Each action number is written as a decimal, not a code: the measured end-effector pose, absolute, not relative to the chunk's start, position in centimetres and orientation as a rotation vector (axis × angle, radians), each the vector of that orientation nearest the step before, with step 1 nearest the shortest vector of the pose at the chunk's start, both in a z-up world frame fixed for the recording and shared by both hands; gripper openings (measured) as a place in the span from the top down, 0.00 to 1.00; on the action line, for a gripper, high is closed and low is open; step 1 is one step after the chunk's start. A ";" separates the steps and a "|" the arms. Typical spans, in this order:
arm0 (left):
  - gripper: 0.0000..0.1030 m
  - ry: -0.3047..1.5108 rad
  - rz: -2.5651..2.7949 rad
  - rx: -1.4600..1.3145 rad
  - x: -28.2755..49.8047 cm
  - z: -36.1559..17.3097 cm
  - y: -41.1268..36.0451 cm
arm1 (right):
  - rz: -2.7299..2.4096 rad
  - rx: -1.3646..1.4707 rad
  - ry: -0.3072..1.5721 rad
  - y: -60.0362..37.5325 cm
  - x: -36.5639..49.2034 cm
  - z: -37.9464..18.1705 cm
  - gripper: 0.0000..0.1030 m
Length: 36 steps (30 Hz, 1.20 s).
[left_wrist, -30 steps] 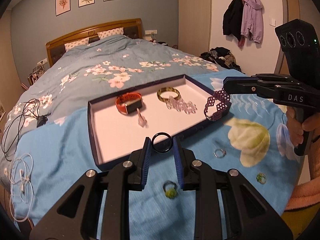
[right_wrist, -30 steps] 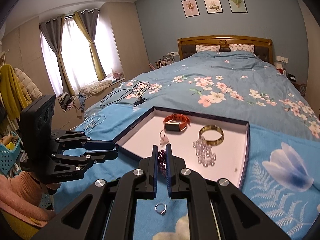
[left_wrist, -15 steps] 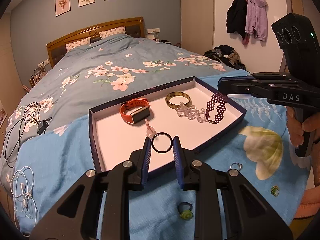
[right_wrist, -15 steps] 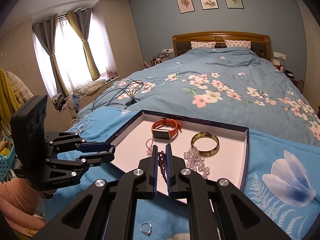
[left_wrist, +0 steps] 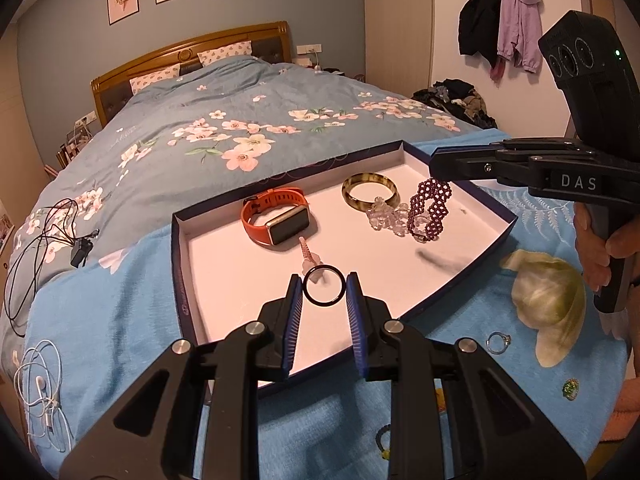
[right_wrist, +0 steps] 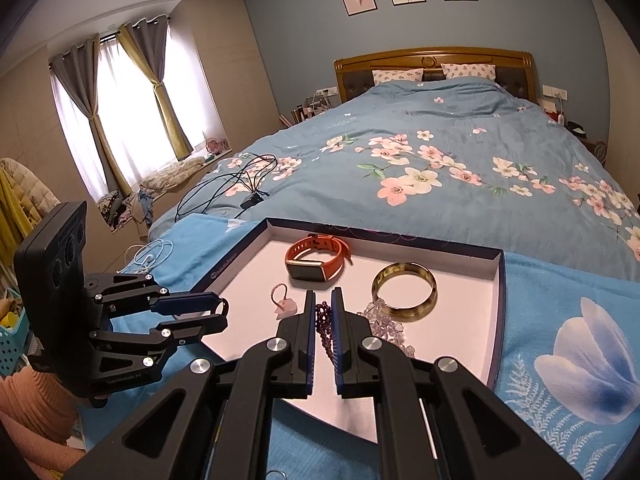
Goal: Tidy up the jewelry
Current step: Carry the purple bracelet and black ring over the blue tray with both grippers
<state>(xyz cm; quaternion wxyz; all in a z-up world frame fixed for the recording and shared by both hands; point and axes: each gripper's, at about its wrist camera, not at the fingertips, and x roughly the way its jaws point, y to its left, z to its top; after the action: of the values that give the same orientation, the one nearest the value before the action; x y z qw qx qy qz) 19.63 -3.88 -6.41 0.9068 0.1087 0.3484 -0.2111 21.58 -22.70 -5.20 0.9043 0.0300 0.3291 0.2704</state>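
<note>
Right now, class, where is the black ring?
In the left wrist view, the black ring is pinched between the left gripper's fingers, above the near part of the tray, just in front of the pink earring.

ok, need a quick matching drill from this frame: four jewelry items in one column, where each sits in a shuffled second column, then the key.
Items
1. black ring
2. orange watch
3. purple bead bracelet
4. silver ring

Places
A. on the blue cloth, outside the tray
B. between the left hand-held gripper's fingers
C. in the tray, left of the gold bangle
D. in the tray, under the right hand-held gripper

Pairs: 1-B, 2-C, 3-D, 4-A
</note>
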 end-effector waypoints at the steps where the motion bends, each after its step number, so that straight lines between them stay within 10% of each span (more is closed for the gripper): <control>1: 0.78 0.724 -0.435 0.224 19.8 -6.6 -3.9 | 0.558 0.065 0.683 -22.7 21.7 -5.3 0.94; 36: 0.78 0.883 -0.382 0.201 27.4 -10.5 -5.5 | 0.547 0.098 0.713 -23.3 23.7 -6.5 0.94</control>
<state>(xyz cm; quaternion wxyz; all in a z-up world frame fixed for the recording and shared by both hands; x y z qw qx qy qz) 27.37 -5.49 -10.46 0.8817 0.0963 0.4239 -0.1835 23.74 -23.26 -6.47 0.8996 0.0474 0.3444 0.2645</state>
